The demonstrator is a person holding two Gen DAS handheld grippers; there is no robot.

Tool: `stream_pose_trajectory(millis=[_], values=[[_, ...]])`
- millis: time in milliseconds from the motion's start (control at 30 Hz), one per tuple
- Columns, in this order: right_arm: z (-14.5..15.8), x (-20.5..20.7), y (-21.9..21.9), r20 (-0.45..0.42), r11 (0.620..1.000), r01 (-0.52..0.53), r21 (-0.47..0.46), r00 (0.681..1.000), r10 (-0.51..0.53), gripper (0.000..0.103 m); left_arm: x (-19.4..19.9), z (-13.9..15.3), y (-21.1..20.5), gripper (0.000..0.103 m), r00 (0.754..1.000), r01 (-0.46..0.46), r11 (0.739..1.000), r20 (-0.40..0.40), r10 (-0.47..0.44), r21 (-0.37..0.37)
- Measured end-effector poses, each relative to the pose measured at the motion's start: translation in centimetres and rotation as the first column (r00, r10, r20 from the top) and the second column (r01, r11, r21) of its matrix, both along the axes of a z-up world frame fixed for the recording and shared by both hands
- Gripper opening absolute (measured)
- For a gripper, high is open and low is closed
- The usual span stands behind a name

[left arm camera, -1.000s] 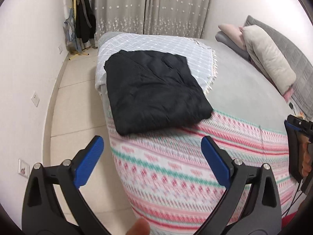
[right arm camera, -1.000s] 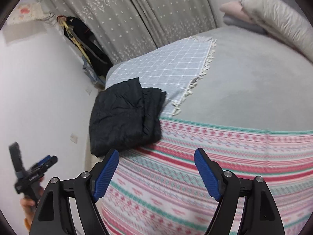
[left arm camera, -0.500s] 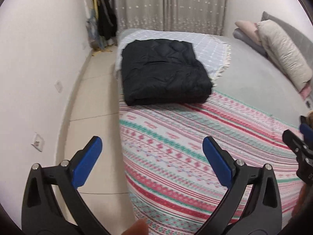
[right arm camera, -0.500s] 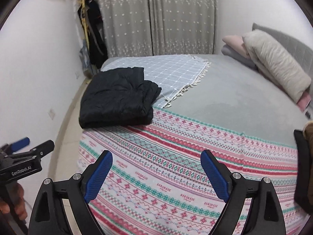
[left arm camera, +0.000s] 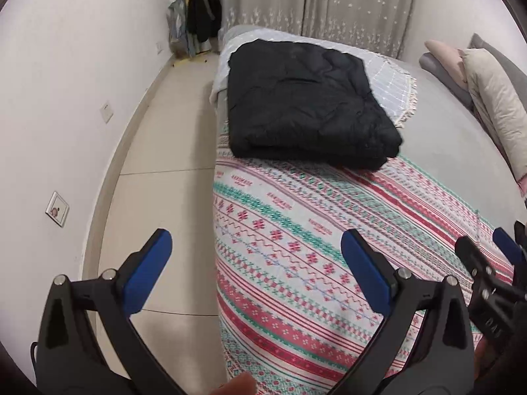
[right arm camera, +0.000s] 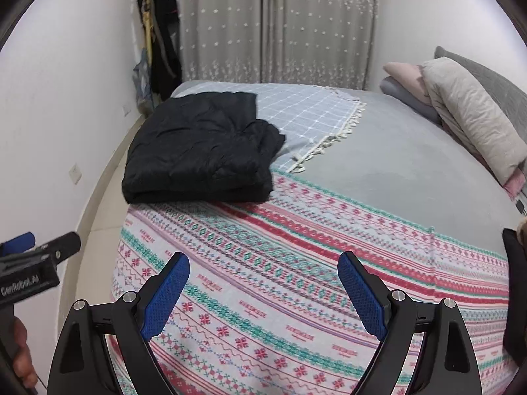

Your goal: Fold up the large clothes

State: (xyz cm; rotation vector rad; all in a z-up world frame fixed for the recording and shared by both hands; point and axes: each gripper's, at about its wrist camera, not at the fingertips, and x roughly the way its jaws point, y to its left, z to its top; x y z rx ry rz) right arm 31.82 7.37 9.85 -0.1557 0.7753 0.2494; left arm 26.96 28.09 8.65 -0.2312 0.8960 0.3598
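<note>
A black padded garment [left arm camera: 303,105] lies folded into a thick rectangle on the far left part of the bed; it also shows in the right wrist view [right arm camera: 204,151]. My left gripper [left arm camera: 257,260] is open and empty, held back from the bed's near left corner. My right gripper [right arm camera: 263,283] is open and empty above the patterned blanket [right arm camera: 296,263]. Both are well short of the garment. The right gripper's tip shows at the right edge of the left wrist view [left arm camera: 487,263], and the left one at the left edge of the right wrist view [right arm camera: 36,250].
A red, green and white patterned blanket [left arm camera: 329,237] covers the near bed. A light checked throw [right arm camera: 313,115] with a fringe lies under the garment. Pillows [right arm camera: 467,115] stand at the right headboard. A tiled floor strip [left arm camera: 158,164] runs between bed and left wall. Curtains [right arm camera: 276,26] hang behind.
Both grippers have pulled back and swung, so the folded garment now sits farther off. Both stayed open. The garment has not moved.
</note>
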Motion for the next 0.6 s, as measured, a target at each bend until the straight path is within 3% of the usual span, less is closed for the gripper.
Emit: stream_pose_trajectory(millis=[167,600], values=[[-1.6,0.2,1.3,-0.015,1.000,-0.021,-0.012,1.000,0.021,0.092,0.4,-0.9,0.8,0.102,0.999,-0.023,0.999,-0.023,0.023,0.025],[-2.8,1.0,0.8,-0.033,0.999,0.031,0.023,0.999,-0.030,0.092,1.0,-0.5,-1.5,0.102,0.998,0.064,0.995,-0.012,-0.063,0.070]])
